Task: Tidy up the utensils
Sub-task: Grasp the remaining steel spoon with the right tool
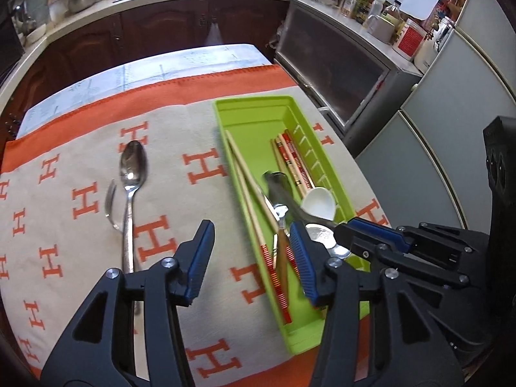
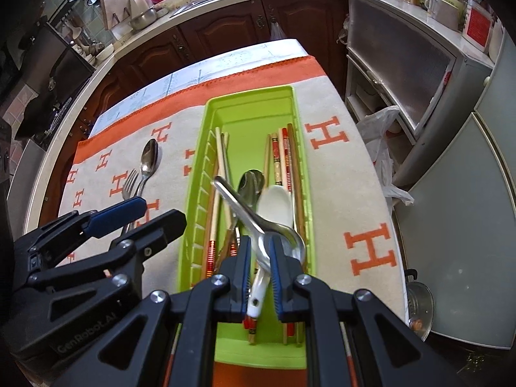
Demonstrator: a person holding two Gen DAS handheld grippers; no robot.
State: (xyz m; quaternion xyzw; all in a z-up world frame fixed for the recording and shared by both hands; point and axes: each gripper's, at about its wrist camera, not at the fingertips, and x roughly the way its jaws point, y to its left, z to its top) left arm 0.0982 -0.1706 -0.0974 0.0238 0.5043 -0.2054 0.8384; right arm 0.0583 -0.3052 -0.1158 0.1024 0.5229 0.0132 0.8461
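Observation:
A green tray (image 1: 258, 109) (image 2: 251, 93) lies lengthwise on the H-patterned cloth and holds several chopsticks (image 1: 292, 158) (image 2: 277, 151), a white ceramic spoon (image 1: 319, 203) (image 2: 274, 206) and a steel spoon under it. My right gripper (image 2: 259, 251) (image 1: 343, 230) hovers over the tray's near end, shut on the neck of a metal spoon (image 2: 238, 203) (image 1: 317, 235) whose handle points away. My left gripper (image 1: 251, 238) (image 2: 163, 209) stands open over the tray's left rim, with nothing gripped. Left of the tray, a steel spoon (image 1: 132, 167) (image 2: 150, 158) and a fork (image 1: 109, 203) (image 2: 129, 180) rest on the cloth.
The cloth (image 1: 80, 167) covers a small table with edges close on every side. Dark cabinets (image 2: 225, 25) and a cluttered counter run behind it. A grey cabinet and fridge (image 2: 467, 193) stand to the right, with a plastic bag (image 2: 380, 135) and a pot (image 2: 419, 303) on the floor.

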